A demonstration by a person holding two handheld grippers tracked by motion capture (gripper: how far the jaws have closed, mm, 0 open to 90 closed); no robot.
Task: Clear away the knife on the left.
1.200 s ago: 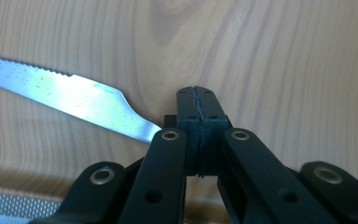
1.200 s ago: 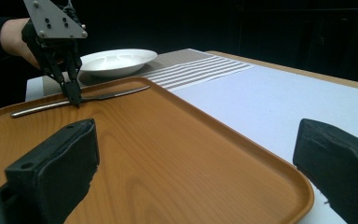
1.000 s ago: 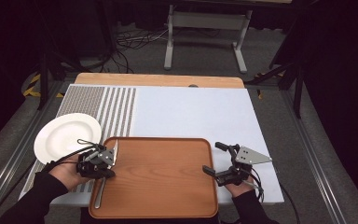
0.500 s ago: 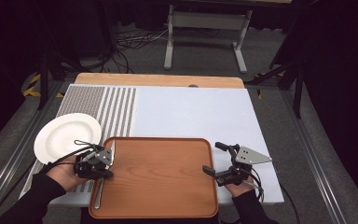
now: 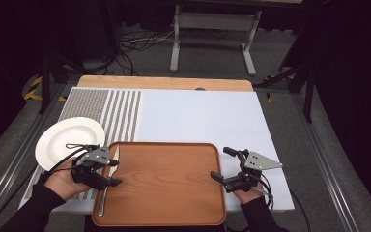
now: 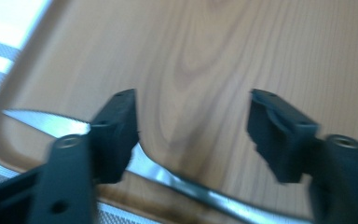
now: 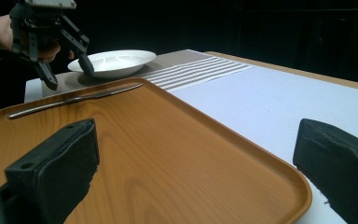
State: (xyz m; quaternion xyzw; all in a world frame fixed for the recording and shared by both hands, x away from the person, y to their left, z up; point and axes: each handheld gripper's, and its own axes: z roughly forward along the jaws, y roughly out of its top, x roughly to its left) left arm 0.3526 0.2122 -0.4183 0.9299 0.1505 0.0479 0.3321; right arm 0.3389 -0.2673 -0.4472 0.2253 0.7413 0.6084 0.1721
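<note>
A wooden tray (image 5: 164, 188) lies at the table's near edge. A silver table knife (image 5: 104, 191) rests flat along the tray's left rim. My left gripper (image 5: 115, 173) hovers just above the knife with its jaws open. In the left gripper view the knife (image 6: 186, 189) runs under the left jaw and across the tray (image 6: 214, 60), with nothing gripped by the left gripper (image 6: 193, 126). My right gripper (image 5: 221, 163) is open at the tray's right edge. In the right gripper view the right gripper (image 7: 196, 158) faces the tray (image 7: 168, 154), the knife (image 7: 74, 100) and the left gripper (image 7: 63, 46).
A white plate (image 5: 70, 140) sits on the striped placemat (image 5: 111, 108) left of the tray, and shows again as the plate (image 7: 114, 60) beyond the knife. A white mat (image 5: 203, 118) covers the table behind the tray. Cables and a metal stand (image 5: 212, 29) are on the floor beyond.
My left gripper has shifted slightly to the left over the knife, and its view is motion-blurred. The right gripper, tray and plate have stayed put.
</note>
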